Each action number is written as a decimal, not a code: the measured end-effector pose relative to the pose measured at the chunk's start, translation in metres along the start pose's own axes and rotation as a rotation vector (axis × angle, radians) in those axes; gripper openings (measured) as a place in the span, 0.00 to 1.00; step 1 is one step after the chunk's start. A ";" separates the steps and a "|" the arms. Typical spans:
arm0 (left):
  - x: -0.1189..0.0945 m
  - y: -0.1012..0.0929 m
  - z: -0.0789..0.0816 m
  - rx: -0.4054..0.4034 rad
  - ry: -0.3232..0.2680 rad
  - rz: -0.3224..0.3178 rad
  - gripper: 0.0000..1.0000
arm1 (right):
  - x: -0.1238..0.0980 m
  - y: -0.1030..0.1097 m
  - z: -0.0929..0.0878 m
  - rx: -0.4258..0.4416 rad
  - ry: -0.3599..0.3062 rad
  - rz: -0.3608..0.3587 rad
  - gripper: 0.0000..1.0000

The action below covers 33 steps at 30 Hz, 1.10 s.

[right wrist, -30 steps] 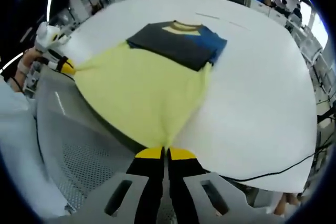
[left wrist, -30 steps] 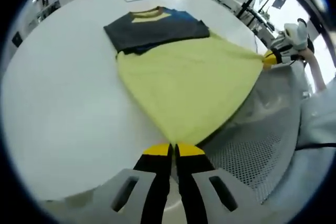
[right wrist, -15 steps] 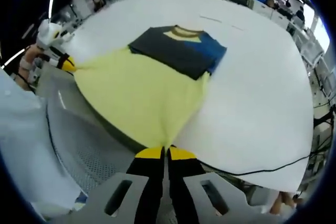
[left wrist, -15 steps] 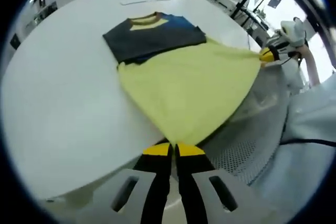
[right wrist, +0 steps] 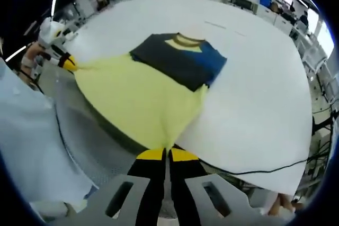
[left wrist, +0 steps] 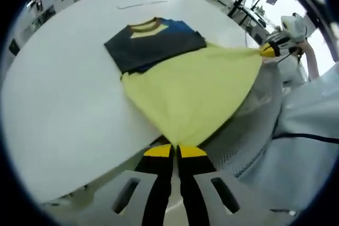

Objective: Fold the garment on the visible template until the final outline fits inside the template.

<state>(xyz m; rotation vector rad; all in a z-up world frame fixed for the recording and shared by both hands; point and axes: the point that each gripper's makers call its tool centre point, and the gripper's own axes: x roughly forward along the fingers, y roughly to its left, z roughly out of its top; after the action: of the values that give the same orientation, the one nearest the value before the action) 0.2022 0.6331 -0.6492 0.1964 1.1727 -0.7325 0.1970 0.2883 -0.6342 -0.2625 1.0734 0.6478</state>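
A yellow shirt with dark grey and blue sleeves and collar lies stretched over a white table. My left gripper is shut on one bottom hem corner, held off the table's near edge. In the left gripper view the right gripper grips the other hem corner at right. In the right gripper view the shirt runs up from my right gripper, shut on its hem corner, to the folded sleeves. The left gripper pinches the far corner at left.
The white table spreads wide around the shirt. A person's pale sleeve and a mesh seat sit close below the hem. A black cable hangs along the table edge. Desks and equipment stand beyond the table.
Both grippers have drawn back and up with the hem, pulling the yellow shirt slightly toward the table's near edge; the sleeves stay folded on the table.
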 end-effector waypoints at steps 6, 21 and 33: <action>-0.007 -0.002 -0.001 0.026 0.014 0.006 0.00 | -0.008 0.003 0.003 -0.033 0.000 -0.002 0.03; -0.027 -0.014 -0.007 0.081 0.049 0.005 0.00 | -0.027 0.011 0.005 -0.086 0.006 0.007 0.03; -0.039 -0.025 -0.017 0.092 0.079 -0.005 0.00 | -0.038 0.021 0.002 -0.119 0.006 0.026 0.03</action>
<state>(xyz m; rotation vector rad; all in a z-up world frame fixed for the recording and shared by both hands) 0.1663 0.6389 -0.6155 0.3018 1.2155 -0.7898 0.1743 0.2924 -0.5978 -0.3544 1.0469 0.7357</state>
